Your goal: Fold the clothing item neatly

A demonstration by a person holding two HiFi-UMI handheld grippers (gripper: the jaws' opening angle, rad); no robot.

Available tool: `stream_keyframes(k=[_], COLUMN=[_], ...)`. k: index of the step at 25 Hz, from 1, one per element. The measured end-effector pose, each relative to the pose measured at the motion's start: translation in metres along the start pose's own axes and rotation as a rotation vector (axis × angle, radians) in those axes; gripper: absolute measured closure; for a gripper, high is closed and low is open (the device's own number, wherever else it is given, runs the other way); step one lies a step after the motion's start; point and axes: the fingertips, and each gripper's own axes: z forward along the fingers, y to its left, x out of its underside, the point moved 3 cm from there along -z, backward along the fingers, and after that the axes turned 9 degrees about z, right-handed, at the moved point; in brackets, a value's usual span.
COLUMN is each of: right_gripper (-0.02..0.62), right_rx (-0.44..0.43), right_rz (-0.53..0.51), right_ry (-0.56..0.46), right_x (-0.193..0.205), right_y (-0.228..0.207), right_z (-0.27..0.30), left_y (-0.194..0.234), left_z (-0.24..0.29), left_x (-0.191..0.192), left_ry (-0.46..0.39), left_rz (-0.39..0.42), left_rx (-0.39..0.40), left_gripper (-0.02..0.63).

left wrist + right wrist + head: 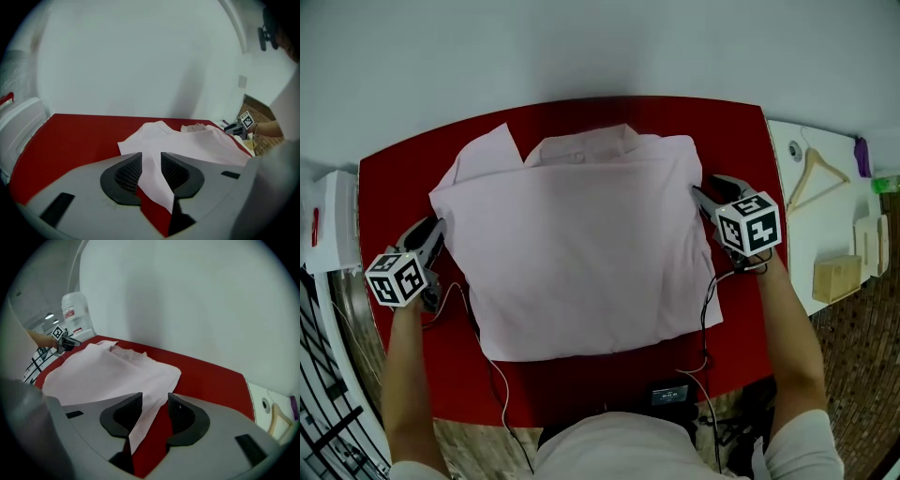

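Shirt (201, 143) between parted jaws of tool (151, 159)

The pale pink folded shirt (581, 253) hid its own under layers and the middle of the red tabletop (403, 187). The person's torso covered the tabletop's near edge. Print on the small black box (669, 394) there was too small to read. A purple object (862, 157) was cut off at the head view's right edge. The grey bodies of the left claw (151, 164) and right claw (154, 406) each hid the shirt's nearest part.
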Motion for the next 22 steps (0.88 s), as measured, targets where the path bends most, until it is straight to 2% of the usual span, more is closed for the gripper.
stream_keyframes(k=[4,9,12,14,15,17,22], right_gripper=[0.446,0.448,0.494,0.547,0.554,0.563,0.574], right_rx=[-0.044,-0.06,-0.031,-0.008,-0.002,0.018,0.104], right_rz=[-0.02,-0.025,-0.048,-0.071,-0.075,-0.057,0.012], right_ry=[0.068,0.163,0.197,0.199,0.194,0.173,0.101], right_x=[0.044,0.093,0.108,0.111,0.11,0.106,0.103], right_y=[0.023,0.044,0.047,0.047,0.046,0.042,0.023], right_z=[-0.023,-0.033,-0.029,-0.027,-0.027,-0.031,-0.051], left_y=[-0.035,-0.068,-0.08,-0.084,-0.086,-0.086,-0.076], left_z=[-0.018,-0.033,-0.031,-0.029,-0.028,-0.027,-0.037], left_x=[0.029,0.077,0.099,0.107,0.108,0.109,0.111], left_ry=[0.054,0.195,0.254,0.263,0.263,0.257,0.238], left_rz=[-0.004,0.007,0.005,0.004,0.008,0.008,-0.021], left_rx=[0.052,0.084,0.094,0.084,0.075,0.053,-0.015], left_gripper=[0.502,0.502,0.502,0.502,0.51,0.577,0.594])
